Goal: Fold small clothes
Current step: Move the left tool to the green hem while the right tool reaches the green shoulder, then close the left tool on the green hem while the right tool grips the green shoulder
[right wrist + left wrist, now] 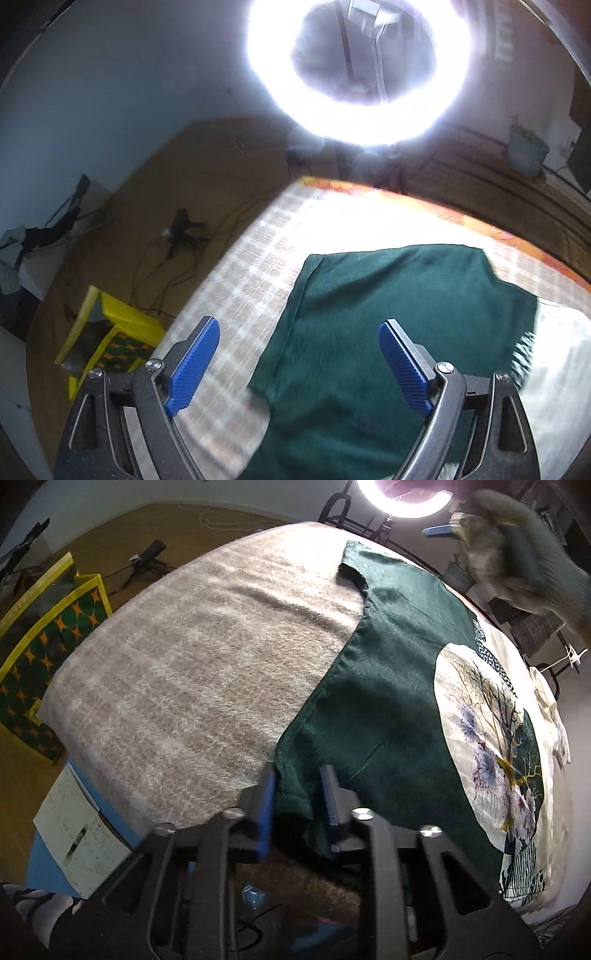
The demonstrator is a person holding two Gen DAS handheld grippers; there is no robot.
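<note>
Lying spread on the plaid blanket (192, 657), the green garment (388, 686); looking light, limp and a little slick, likely sliding and sagging when lifted; best pinching at hem corners. Clamping its near edge already, the left gripper (297, 801); hovering above the cloth with jaws wide and empty, the right gripper (299, 363). Showing the floral print (495, 746) only from the left wrist; blurring heavily on the right wrist.

You see a beige checked blanket (192, 672) covering the worktop. On the wooden floor (207, 177) stands a yellow-edged box (48, 653). A bright ring lamp (354, 70) shines above, and a potted plant (526, 151) stands far behind.
</note>
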